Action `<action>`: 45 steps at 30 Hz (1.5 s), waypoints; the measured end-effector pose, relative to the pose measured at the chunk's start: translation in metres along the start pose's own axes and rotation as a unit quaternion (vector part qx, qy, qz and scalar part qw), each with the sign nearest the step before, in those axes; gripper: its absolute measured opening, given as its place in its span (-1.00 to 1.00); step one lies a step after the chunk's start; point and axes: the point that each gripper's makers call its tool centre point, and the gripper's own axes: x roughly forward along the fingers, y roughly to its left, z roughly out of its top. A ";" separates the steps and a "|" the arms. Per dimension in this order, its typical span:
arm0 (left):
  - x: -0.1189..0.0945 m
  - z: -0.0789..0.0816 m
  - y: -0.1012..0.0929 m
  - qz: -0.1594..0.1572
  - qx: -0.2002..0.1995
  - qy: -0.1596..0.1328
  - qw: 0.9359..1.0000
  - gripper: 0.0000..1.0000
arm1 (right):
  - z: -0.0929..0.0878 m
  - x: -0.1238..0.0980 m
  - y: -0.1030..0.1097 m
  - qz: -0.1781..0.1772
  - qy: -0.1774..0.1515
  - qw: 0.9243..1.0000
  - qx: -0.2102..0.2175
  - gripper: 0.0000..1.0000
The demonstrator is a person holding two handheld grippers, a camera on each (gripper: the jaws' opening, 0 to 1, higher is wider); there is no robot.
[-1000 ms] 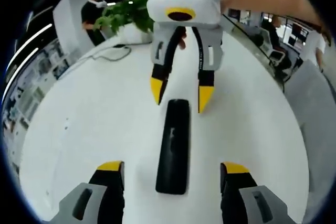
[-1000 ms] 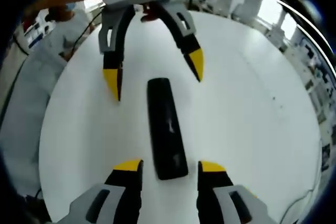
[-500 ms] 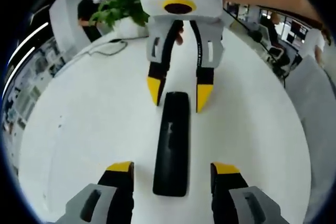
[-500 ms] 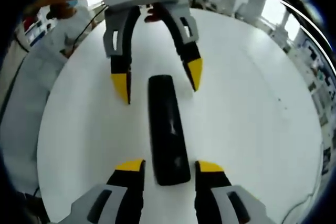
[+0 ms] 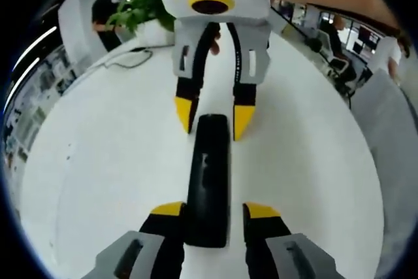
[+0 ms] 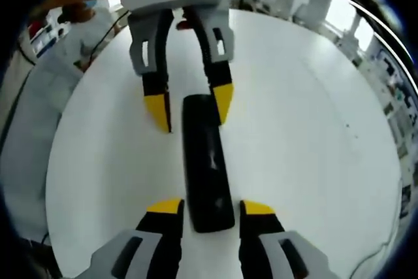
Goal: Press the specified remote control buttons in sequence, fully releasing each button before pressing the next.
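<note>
One black remote control (image 5: 208, 184) lies flat on the round white table (image 5: 98, 161), with two grippers facing each other over it. In the left gripper view, the left gripper (image 5: 208, 210) straddles the remote's near end, jaws narrowed to just beside its edges; whether they touch cannot be told. At the far end, the right gripper (image 5: 210, 110) brackets it, jaws similarly narrow. Beyond stand one potted plant (image 5: 140, 11) and a person (image 5: 104, 11).

A black remote (image 5: 208, 181) is lying on a white table (image 5: 104, 161) between the left gripper (image 5: 208, 211) and the right gripper (image 5: 212, 114).
</note>
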 end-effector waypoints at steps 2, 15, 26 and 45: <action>0.000 0.000 -0.001 -0.003 -0.003 0.001 1.000 -0.41 | 0.000 0.000 0.001 0.001 0.002 1.000 -0.003 -0.42; -0.001 0.001 0.003 0.007 -0.003 0.008 1.000 -0.52 | 0.001 -0.001 0.003 -0.003 0.018 1.000 -0.012 -0.56; 0.001 0.001 0.003 0.010 -0.009 0.031 0.999 -0.53 | 0.001 -0.001 0.005 -0.013 0.032 0.999 -0.006 -0.58; -0.001 0.005 -0.011 0.014 0.014 0.044 0.999 -0.53 | -0.004 -0.006 0.020 -0.018 0.031 0.999 -0.009 -0.59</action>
